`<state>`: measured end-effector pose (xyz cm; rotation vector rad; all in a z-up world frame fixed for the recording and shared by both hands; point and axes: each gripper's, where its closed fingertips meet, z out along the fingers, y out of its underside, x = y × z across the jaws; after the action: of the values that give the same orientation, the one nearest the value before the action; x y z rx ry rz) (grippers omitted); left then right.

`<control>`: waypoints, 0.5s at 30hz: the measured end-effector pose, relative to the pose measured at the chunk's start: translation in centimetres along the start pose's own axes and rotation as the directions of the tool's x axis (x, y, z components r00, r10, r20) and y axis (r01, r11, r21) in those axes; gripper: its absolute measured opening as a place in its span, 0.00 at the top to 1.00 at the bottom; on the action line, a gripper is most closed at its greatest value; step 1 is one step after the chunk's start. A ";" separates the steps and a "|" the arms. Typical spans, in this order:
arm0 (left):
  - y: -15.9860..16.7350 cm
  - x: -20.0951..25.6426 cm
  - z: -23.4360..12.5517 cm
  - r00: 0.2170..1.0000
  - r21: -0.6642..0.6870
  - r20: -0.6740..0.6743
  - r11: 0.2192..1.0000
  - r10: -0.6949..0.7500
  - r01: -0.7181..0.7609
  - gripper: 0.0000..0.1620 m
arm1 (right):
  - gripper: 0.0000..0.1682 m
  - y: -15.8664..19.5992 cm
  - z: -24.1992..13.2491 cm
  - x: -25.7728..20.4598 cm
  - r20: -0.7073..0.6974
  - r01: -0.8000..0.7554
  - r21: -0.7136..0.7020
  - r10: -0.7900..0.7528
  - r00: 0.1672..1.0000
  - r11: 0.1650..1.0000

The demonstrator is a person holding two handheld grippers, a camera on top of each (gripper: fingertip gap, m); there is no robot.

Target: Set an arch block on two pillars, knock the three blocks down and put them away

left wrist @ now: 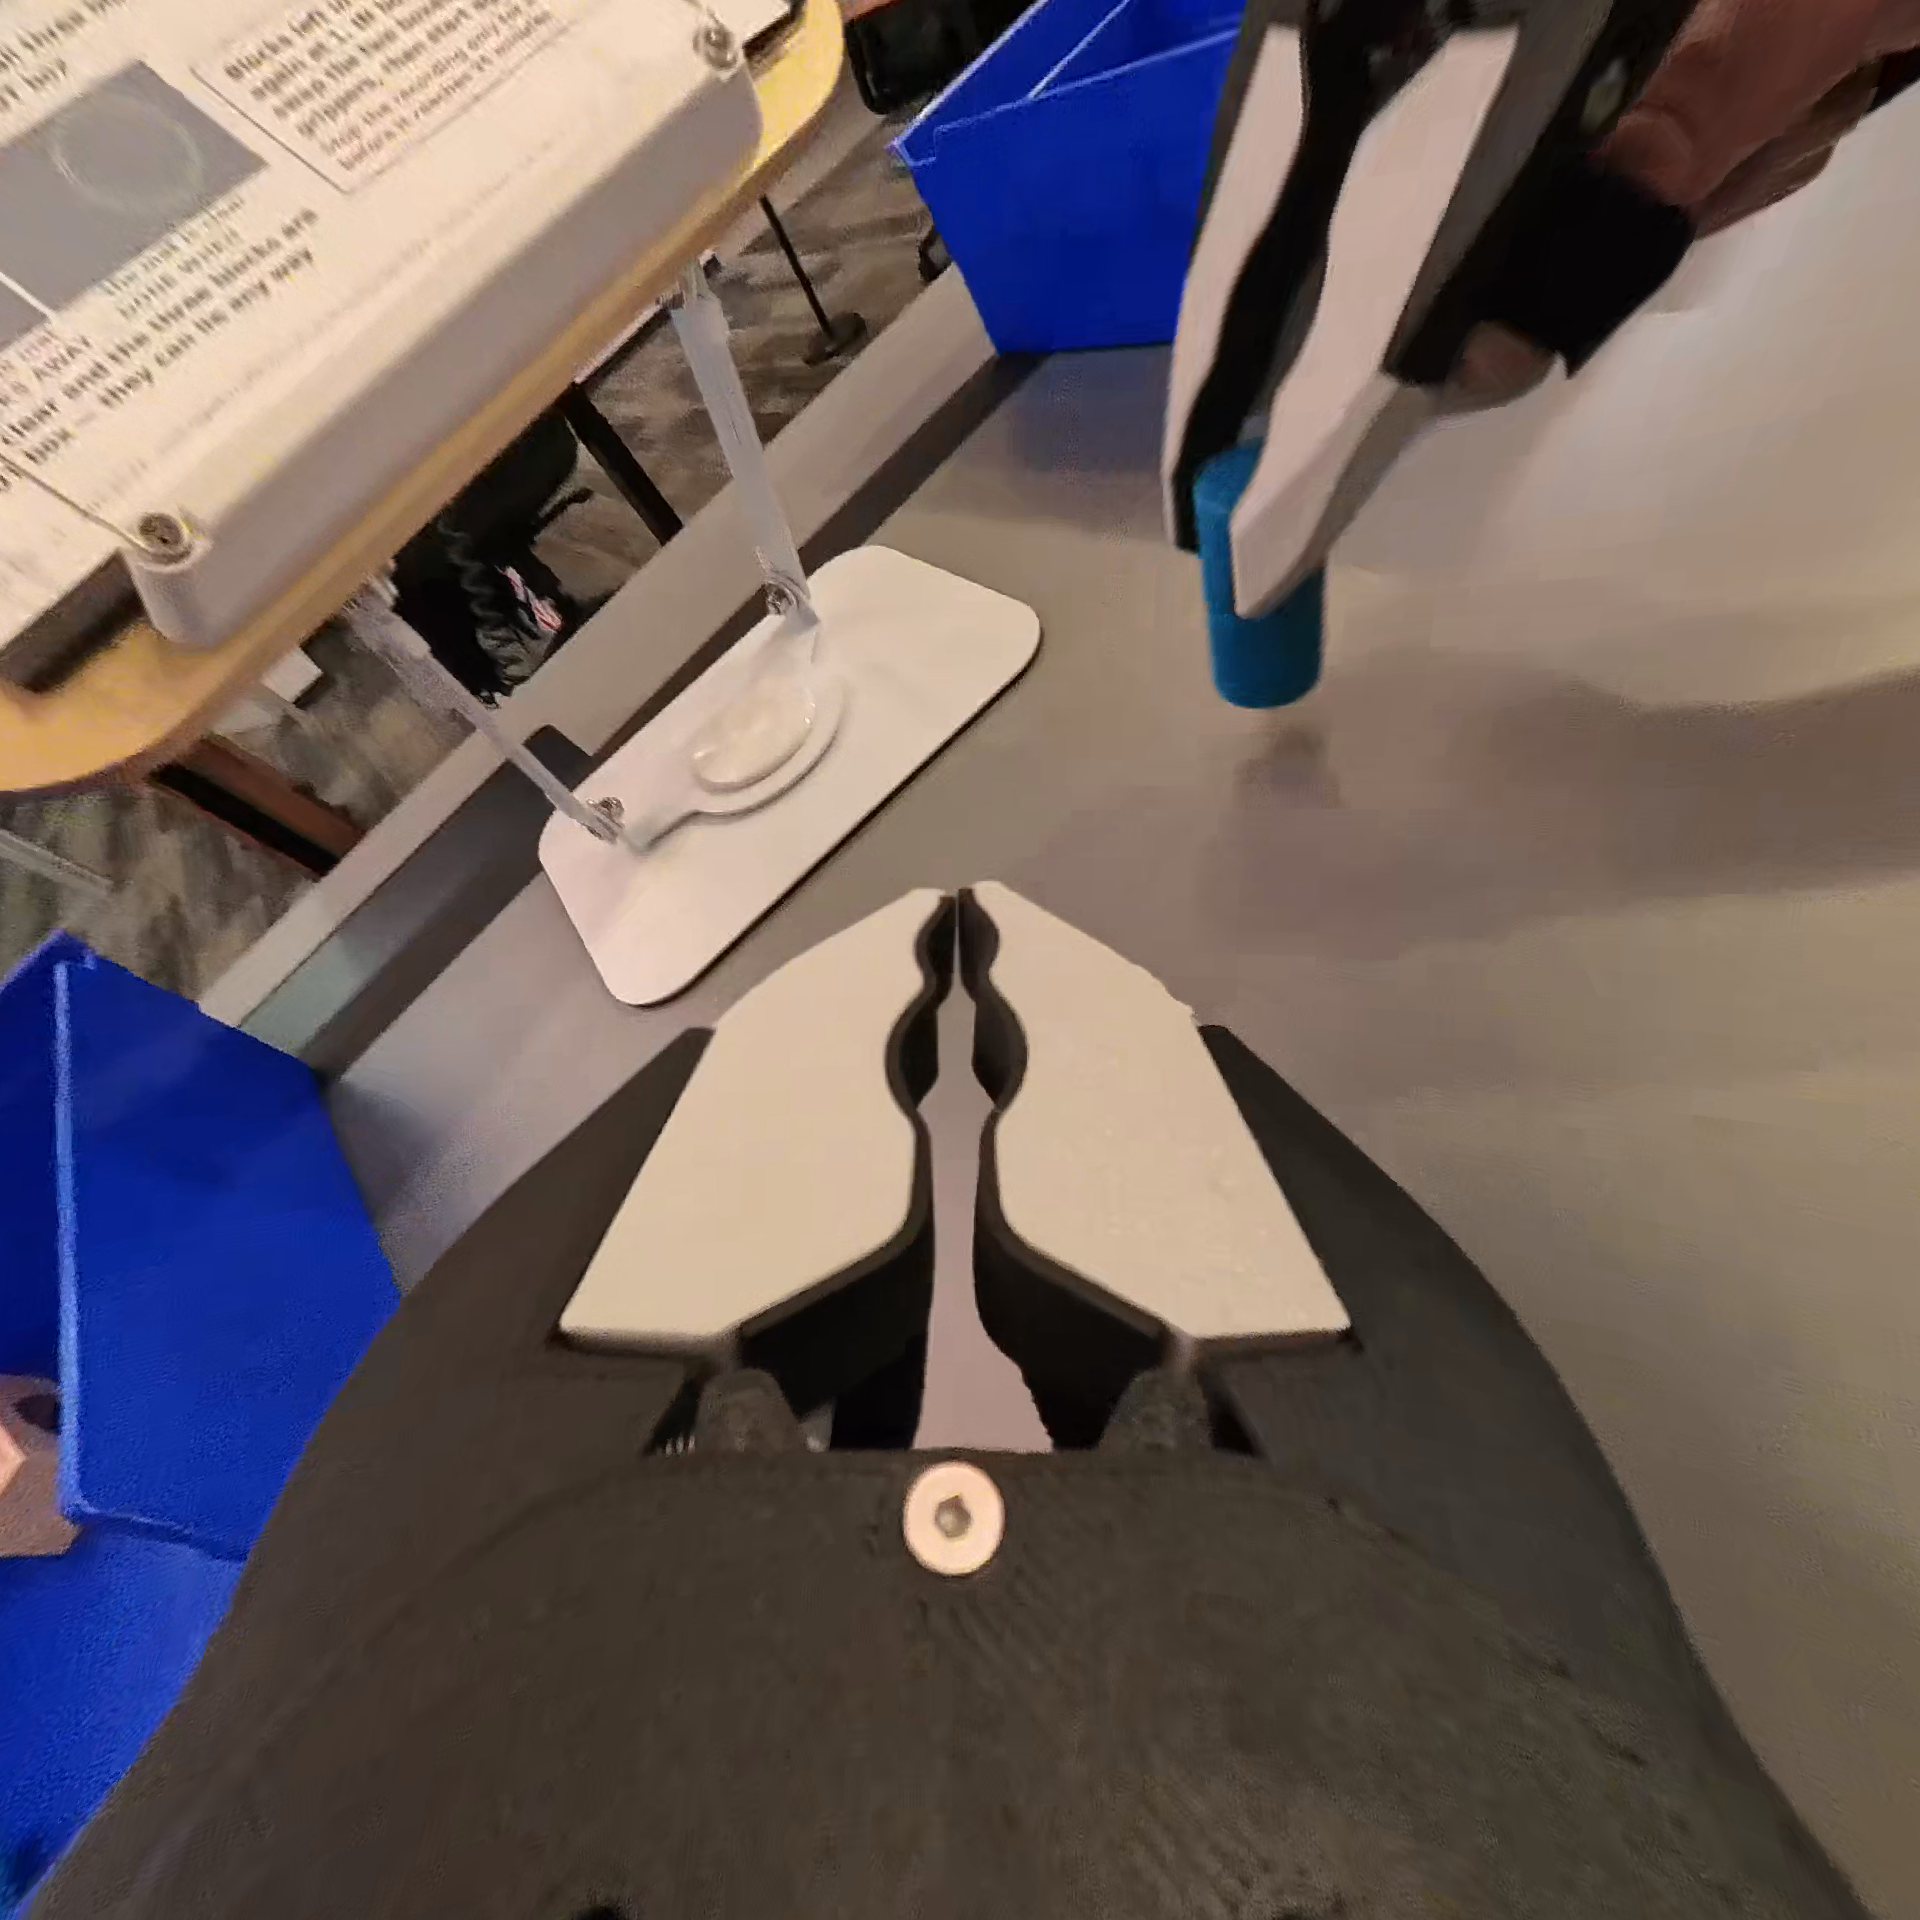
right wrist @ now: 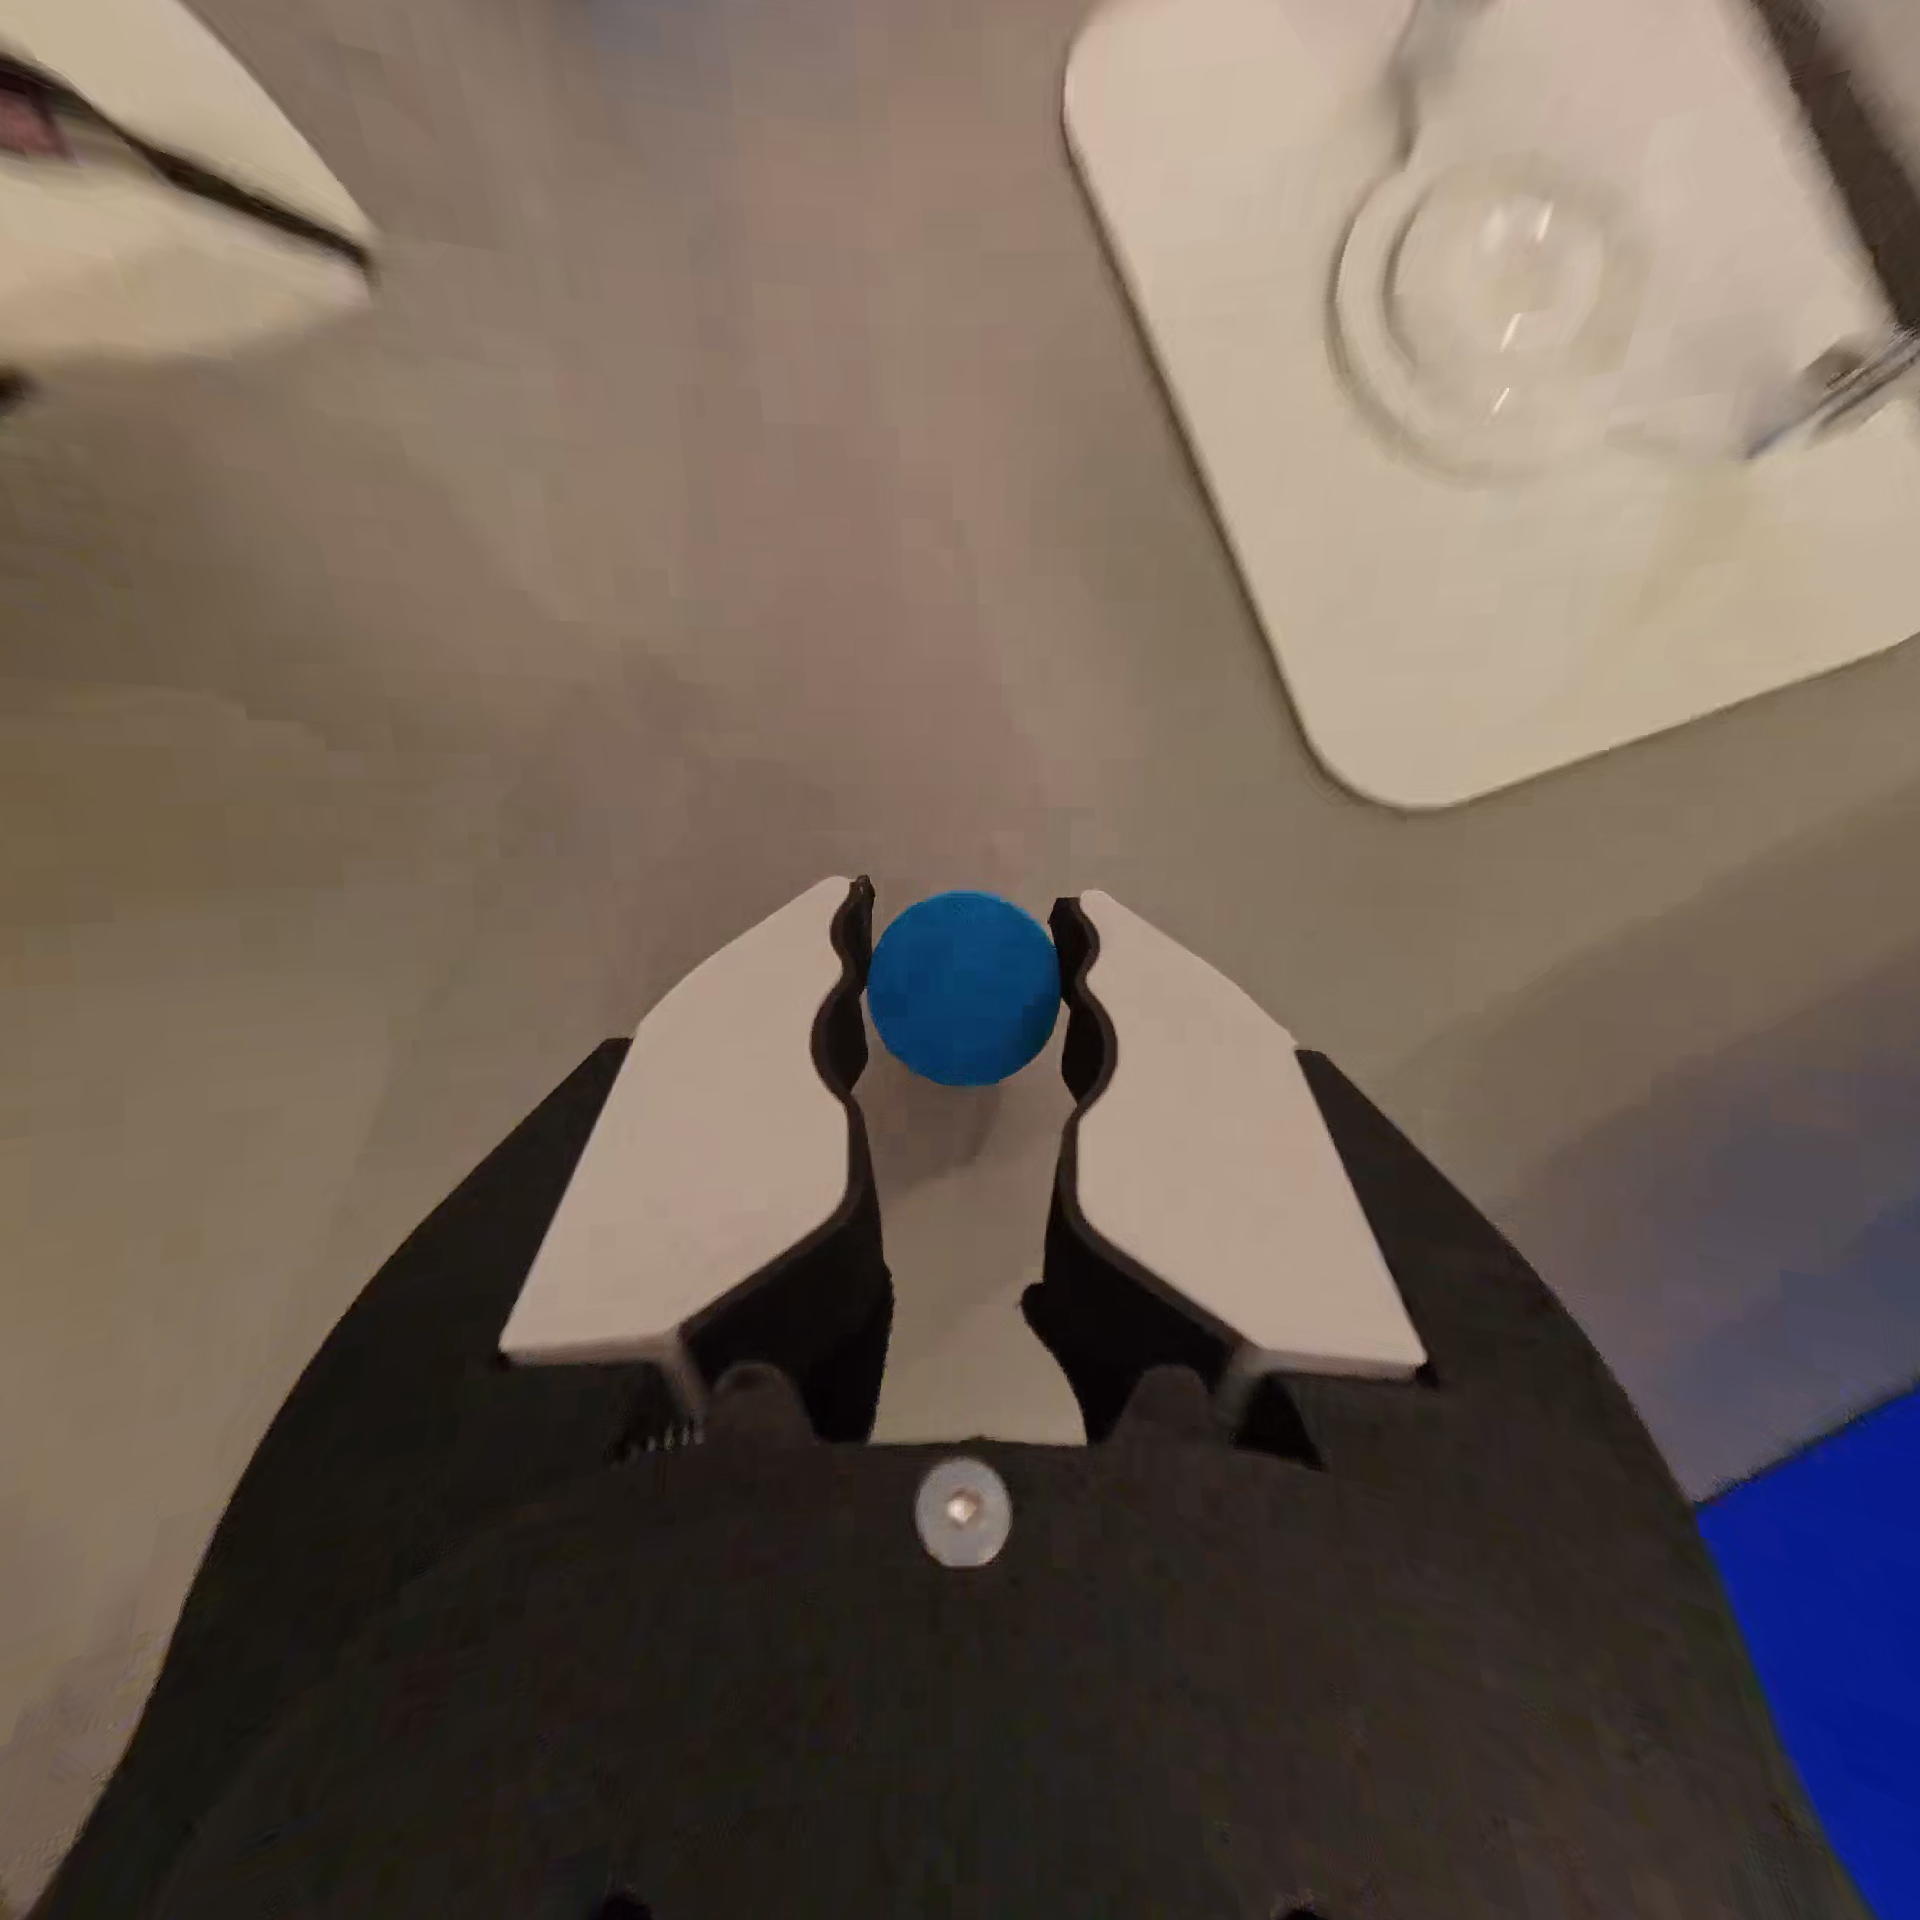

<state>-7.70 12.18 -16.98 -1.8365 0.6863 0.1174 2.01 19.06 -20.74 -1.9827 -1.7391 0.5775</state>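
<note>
Grey table (left wrist: 1455,1039), white stand base (left wrist: 831,727) at far edge, blue bins (left wrist: 1049,208) beyond. Right gripper (right wrist: 963,966) points down, clamped on blue pillar (right wrist: 963,987), upright, just above table. Left gripper (left wrist: 957,914) closed, empty, nearby over table.
</note>
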 end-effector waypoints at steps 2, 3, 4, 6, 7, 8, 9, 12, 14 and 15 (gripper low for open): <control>0.2 0.0 0.2 1.000 -0.005 -0.009 1.000 -0.010 0.010 1.00 | 0.79 1.4 1.1 0.4 0.010 0.008 -0.082 -0.007 1.000 0.997; 0.4 0.1 0.3 1.000 -0.013 -0.011 1.000 -0.008 0.008 1.00 | 0.80 1.2 1.2 0.5 0.007 0.008 -0.075 -0.008 1.000 0.997; 0.6 0.2 0.4 1.000 -0.020 -0.012 1.000 -0.003 0.003 1.00 | 0.79 1.1 1.3 0.4 0.018 0.007 -0.077 -0.005 1.000 0.997; 0.8 0.3 0.6 1.000 -0.031 -0.019 1.000 0.002 -0.002 1.00 | 0.79 1.1 1.3 0.5 0.023 0.012 -0.092 -0.010 1.000 0.996; 0.9 0.4 0.7 1.000 -0.032 -0.024 0.999 -0.001 0.000 1.00 | 0.79 1.1 1.4 0.5 0.020 0.016 -0.095 -0.014 1.000 0.995; 1.0 0.5 0.8 0.999 -0.032 -0.032 0.999 -0.006 0.005 1.00 | 0.79 0.9 1.4 0.5 0.020 0.014 -0.091 -0.012 1.000 0.996; 1.0 0.5 0.9 0.999 -0.034 -0.039 0.999 -0.013 0.012 1.00 | 0.79 0.9 1.5 0.5 0.021 0.013 -0.090 -0.011 1.000 0.996; 1.1 0.3 1.0 0.999 -0.030 -0.043 0.999 -0.032 0.030 0.98 | 0.68 1.2 1.8 0.4 0.008 0.025 -0.105 -0.025 1.000 0.994; 1.0 0.1 0.9 0.998 -0.020 -0.040 0.999 -0.049 0.048 0.95 | 0.67 1.0 1.7 0.0 0.016 0.032 -0.093 -0.031 0.999 0.995; 1.0 -0.1 0.9 0.998 -0.011 -0.036 0.999 -0.053 0.052 0.93 | 0.66 0.9 1.5 -0.1 0.019 0.038 -0.081 -0.037 0.999 0.996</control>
<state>-8.03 12.82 -18.12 -1.8688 0.6633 0.0528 1.87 18.94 -22.44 -2.0002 -1.8335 0.5215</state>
